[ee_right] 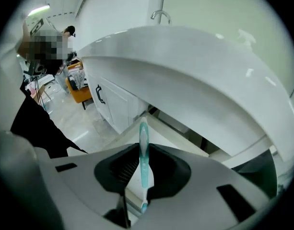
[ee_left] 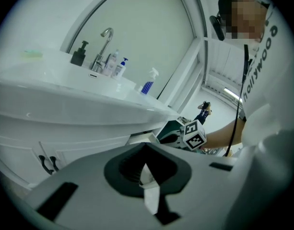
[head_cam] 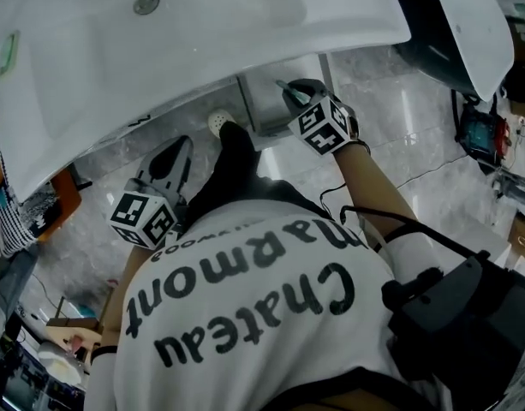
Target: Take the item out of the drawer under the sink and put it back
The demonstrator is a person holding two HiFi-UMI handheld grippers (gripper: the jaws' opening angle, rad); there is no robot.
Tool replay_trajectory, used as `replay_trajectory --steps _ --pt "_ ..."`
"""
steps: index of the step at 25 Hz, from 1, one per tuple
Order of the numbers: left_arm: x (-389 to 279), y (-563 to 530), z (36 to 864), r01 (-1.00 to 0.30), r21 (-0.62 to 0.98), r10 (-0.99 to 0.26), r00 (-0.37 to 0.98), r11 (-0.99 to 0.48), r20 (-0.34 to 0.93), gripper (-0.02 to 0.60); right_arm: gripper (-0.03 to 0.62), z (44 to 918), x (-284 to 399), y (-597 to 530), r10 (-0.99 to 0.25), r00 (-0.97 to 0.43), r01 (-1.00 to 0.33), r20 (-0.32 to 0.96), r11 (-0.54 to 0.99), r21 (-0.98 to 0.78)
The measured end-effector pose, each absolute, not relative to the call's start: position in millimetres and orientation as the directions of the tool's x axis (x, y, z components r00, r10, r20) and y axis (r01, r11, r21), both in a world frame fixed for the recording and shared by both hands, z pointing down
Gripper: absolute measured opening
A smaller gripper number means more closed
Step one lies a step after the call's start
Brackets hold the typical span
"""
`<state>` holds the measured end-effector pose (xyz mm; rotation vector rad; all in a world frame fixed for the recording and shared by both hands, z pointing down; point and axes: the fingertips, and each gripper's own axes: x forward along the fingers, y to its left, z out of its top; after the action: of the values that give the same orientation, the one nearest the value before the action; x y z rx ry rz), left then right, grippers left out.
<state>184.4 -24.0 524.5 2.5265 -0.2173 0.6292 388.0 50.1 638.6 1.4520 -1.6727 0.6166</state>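
A teal toothbrush (ee_right: 144,157) stands upright between the jaws of my right gripper (ee_right: 143,188), which is shut on its handle. In the head view that gripper (head_cam: 289,91) hangs just under the rim of the white sink (head_cam: 202,32), over the open pale drawer (head_cam: 266,114). The drawer's front edge (ee_right: 161,133) lies right beyond the brush head. My left gripper (head_cam: 172,165) is lower left by the person's knee, its jaws together with nothing in them. From the left gripper view (ee_left: 147,178) it points at the cabinet, and the right gripper's marker cube (ee_left: 194,134) shows by the drawer.
White cabinet doors with black handles (ee_left: 48,163) stand left of the drawer. A faucet (ee_left: 104,42), a soap pump and bottles (ee_left: 119,67) sit on the sink top. The sink rim overhangs both grippers. The floor (head_cam: 416,135) is grey marble, with a white fixture (head_cam: 476,24) at right.
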Motion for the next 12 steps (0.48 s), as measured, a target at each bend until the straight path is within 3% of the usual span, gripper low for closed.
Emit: replay_trajectory --steps 12 --pt "163 -13 493 -0.270 0.403 -0.080 0.900 -0.874 0.429 0.008 0.069 533 378 65 -0.755 0.068 -0.993 0.652 0.012 0.118"
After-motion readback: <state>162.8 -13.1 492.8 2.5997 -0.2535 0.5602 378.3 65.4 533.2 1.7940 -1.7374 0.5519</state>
